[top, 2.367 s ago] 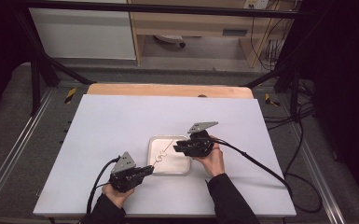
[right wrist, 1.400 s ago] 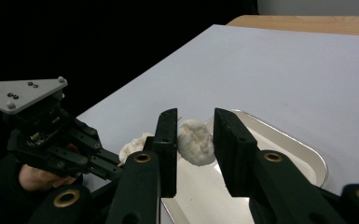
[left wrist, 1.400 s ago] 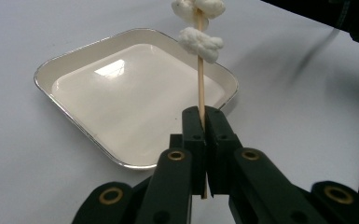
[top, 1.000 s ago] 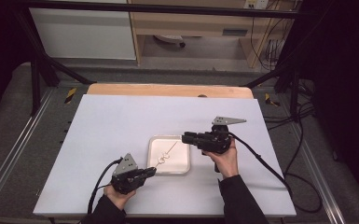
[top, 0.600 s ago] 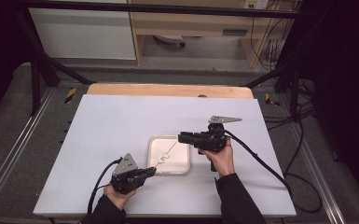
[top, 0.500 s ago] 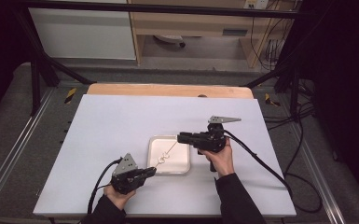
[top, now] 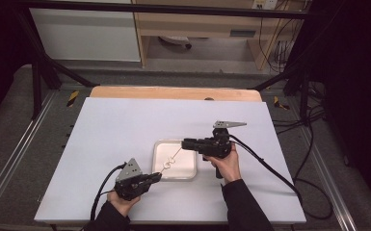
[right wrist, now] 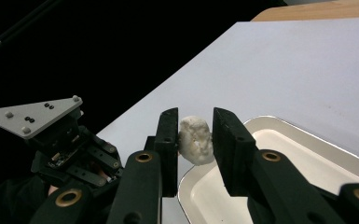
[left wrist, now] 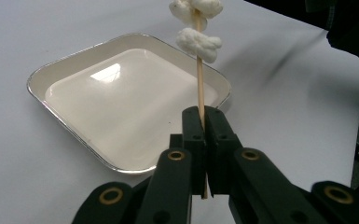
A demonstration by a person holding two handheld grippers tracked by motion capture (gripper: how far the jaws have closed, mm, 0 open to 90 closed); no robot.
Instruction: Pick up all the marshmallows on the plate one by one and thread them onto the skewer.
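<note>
Jaws of the left gripper (left wrist: 204, 140) are pressing shut on a thin wooden skewer (left wrist: 199, 88), which is rising toward the top centre of the left gripper view with white marshmallows (left wrist: 199, 43) threaded on it. Behind it, a white tray (left wrist: 74, 77) is sitting on the table (left wrist: 32, 28). In the right gripper view, the right gripper (right wrist: 193, 135) is pinching a white marshmallow piece (right wrist: 195, 139) between narrowly parted jaws, near the frame's centre, above the tray's rim.
</note>
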